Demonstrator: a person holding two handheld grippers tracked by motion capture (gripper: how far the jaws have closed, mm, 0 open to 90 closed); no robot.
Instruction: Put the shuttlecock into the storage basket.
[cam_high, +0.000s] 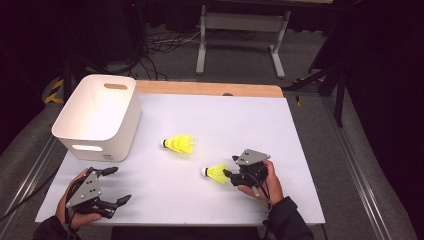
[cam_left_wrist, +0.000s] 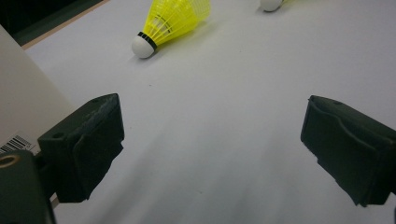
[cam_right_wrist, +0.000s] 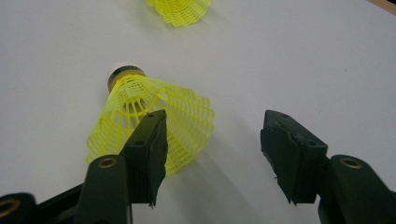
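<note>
As it lies sideways, shuttlecock (cam_right_wrist: 154, 116) beside right claw (cam_right_wrist: 215, 154), jaws apart

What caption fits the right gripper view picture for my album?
Open right claw reaching a yellow plastic-mesh shuttlecock lying on the white table.

hidden: near shuttlecock (cam_right_wrist: 154, 123) skirt behind jaw | cropped: far shuttlecock (cam_right_wrist: 180, 9)
</note>
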